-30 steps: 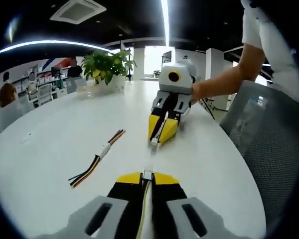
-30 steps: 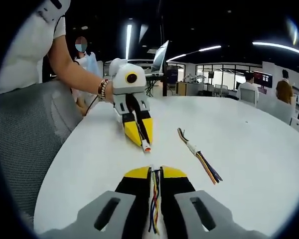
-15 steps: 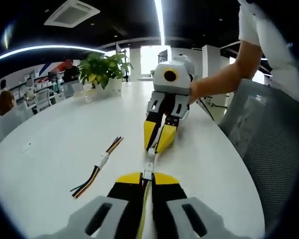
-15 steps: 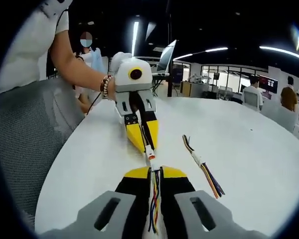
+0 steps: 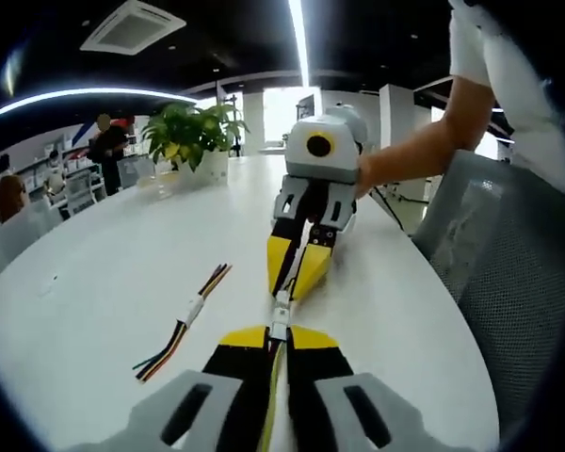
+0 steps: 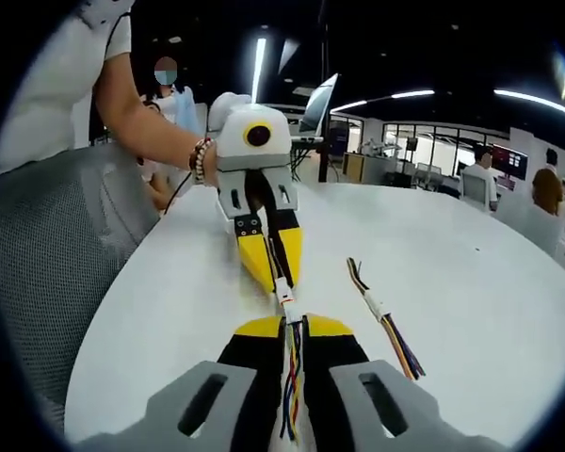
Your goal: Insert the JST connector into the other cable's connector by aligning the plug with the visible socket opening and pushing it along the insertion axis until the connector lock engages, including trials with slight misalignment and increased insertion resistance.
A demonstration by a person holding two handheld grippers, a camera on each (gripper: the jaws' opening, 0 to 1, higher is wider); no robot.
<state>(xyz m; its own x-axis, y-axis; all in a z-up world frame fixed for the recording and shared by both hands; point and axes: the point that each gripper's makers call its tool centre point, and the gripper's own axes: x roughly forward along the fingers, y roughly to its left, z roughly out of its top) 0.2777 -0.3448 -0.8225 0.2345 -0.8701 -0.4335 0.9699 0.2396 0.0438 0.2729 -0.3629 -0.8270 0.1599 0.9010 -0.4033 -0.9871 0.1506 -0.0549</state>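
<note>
We count two grippers tip to tip: our left gripper point(image 5: 279, 331) clamps one cable's connector point(image 5: 280, 327), our right gripper point(image 6: 289, 323) the other connector point(image 6: 286, 292), both meeting at 12 o'clock. One spare mated cable point(image 5: 183, 320) lies on the table point(image 5: 113, 273) at 10 o'clock.

Right tongs point(image 6: 293, 327) clamp a multicoloured wire cable; its white plug point(image 6: 286, 294) meets the left yellow-tipped tongs point(image 6: 275, 278). A spare joined cable point(image 6: 380, 315) lies on the white counter point(image 6: 471, 282).

White round table point(image 5: 104, 282), loose multicoloured cable point(image 5: 184, 320) lying on it, potted plant point(image 5: 190, 132)
</note>
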